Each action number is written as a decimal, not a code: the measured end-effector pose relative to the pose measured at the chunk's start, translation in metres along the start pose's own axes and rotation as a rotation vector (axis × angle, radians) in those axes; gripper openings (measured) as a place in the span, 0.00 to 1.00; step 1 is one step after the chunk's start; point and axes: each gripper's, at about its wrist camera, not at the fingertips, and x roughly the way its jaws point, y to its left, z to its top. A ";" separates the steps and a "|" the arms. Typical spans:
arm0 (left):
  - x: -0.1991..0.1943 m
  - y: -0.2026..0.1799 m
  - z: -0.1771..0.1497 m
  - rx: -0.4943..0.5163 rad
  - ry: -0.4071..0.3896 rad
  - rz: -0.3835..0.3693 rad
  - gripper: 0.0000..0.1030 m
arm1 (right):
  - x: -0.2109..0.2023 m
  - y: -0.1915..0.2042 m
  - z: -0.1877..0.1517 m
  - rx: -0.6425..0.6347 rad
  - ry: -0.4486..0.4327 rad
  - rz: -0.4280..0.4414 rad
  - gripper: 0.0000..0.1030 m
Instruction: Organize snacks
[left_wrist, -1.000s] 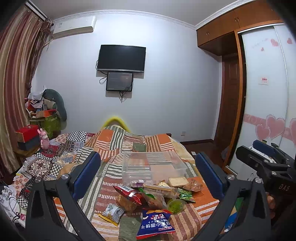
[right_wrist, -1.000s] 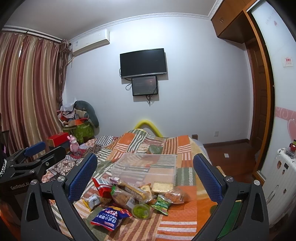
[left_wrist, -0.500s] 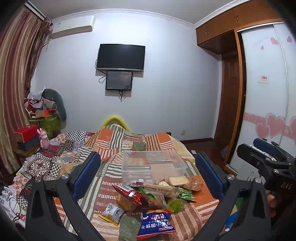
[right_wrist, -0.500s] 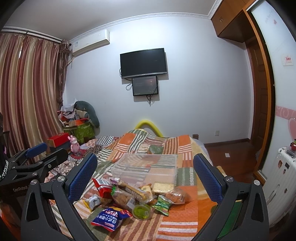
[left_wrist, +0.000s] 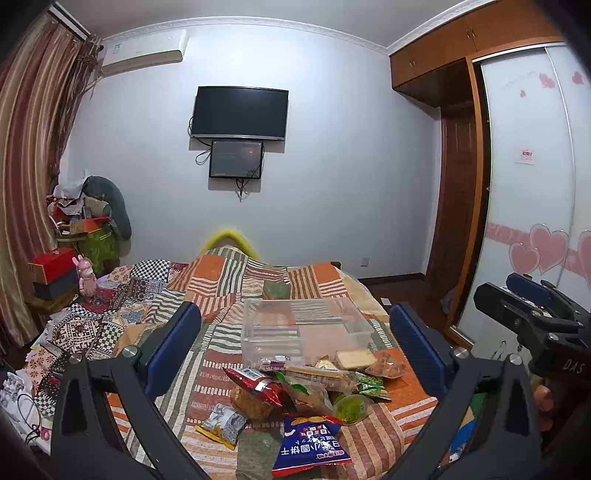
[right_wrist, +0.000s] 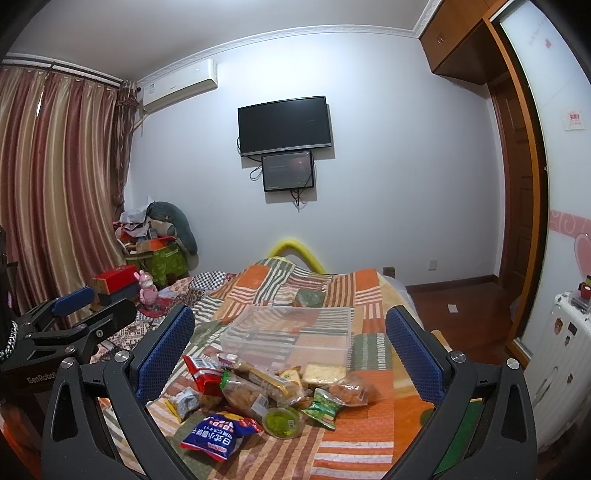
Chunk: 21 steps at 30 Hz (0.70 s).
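Note:
A pile of snacks lies on the striped bedspread: a blue packet (left_wrist: 311, 449) (right_wrist: 213, 435), a red packet (left_wrist: 255, 384) (right_wrist: 201, 376), a green jelly cup (left_wrist: 351, 405) (right_wrist: 281, 421), a green packet (right_wrist: 320, 403) and a sandwich slice (left_wrist: 354, 359). Behind them stands a clear, empty plastic box (left_wrist: 301, 332) (right_wrist: 290, 332). My left gripper (left_wrist: 295, 354) is open above the pile, nothing between its fingers. My right gripper (right_wrist: 290, 350) is open too and holds nothing. Each gripper shows at the edge of the other's view.
The bed (left_wrist: 229, 288) fills the middle. A cluttered side table with a red box (left_wrist: 51, 260) and a pink toy (left_wrist: 86, 275) stands left. A wardrobe (left_wrist: 532, 206) is on the right, a white suitcase (right_wrist: 561, 362) by it. A TV (left_wrist: 240, 112) hangs on the far wall.
Both grippers have hardly moved; the views drift only slightly. Nothing was taken or released.

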 end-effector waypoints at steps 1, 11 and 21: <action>0.000 0.000 0.000 0.001 0.000 0.000 1.00 | 0.000 0.000 0.000 -0.001 0.000 0.000 1.00; 0.000 -0.001 0.000 0.001 -0.001 -0.001 1.00 | 0.000 0.000 0.000 0.003 0.000 0.003 1.00; 0.001 -0.001 -0.001 0.009 0.003 -0.020 1.00 | 0.000 0.001 -0.001 0.004 0.004 0.008 1.00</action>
